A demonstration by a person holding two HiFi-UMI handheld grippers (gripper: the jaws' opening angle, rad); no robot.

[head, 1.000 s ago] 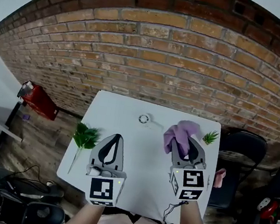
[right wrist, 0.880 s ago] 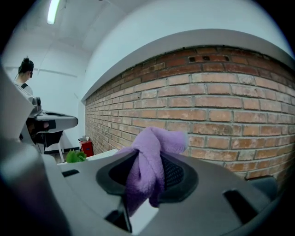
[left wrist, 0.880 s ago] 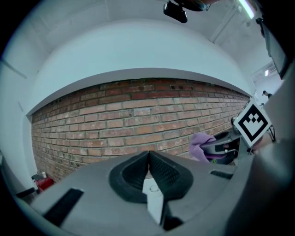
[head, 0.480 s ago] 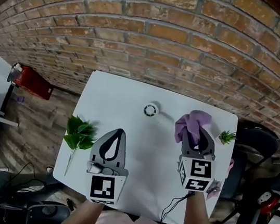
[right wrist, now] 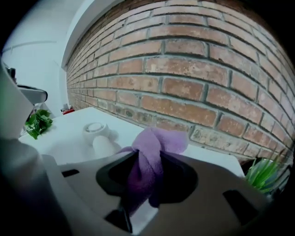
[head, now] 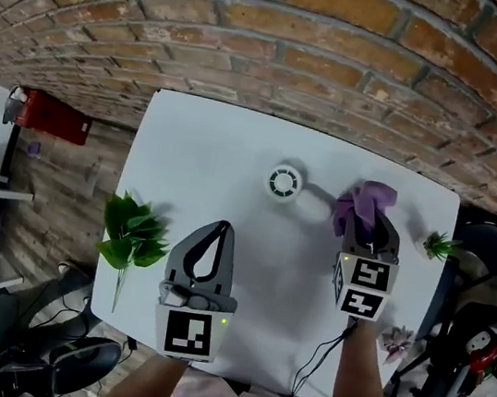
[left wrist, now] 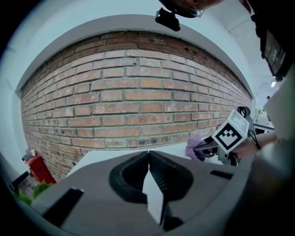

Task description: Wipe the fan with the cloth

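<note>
Right claw [head: 368, 221] clamps crumpled purple cloth [head: 365, 200], hiding its tips, near small round white fan [head: 284, 182]; left claw [head: 216, 229] together, empty.

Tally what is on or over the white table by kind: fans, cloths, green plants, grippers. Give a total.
Small round white fan: 1
Purple cloth, clamped in the right gripper: 1
Green plants, leafy sprig and spiky tuft: 2
Grey two-jaw grippers, left gripper and right: 2
Total: 6

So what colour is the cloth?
The cloth is purple, clearest in the right gripper view.
</note>
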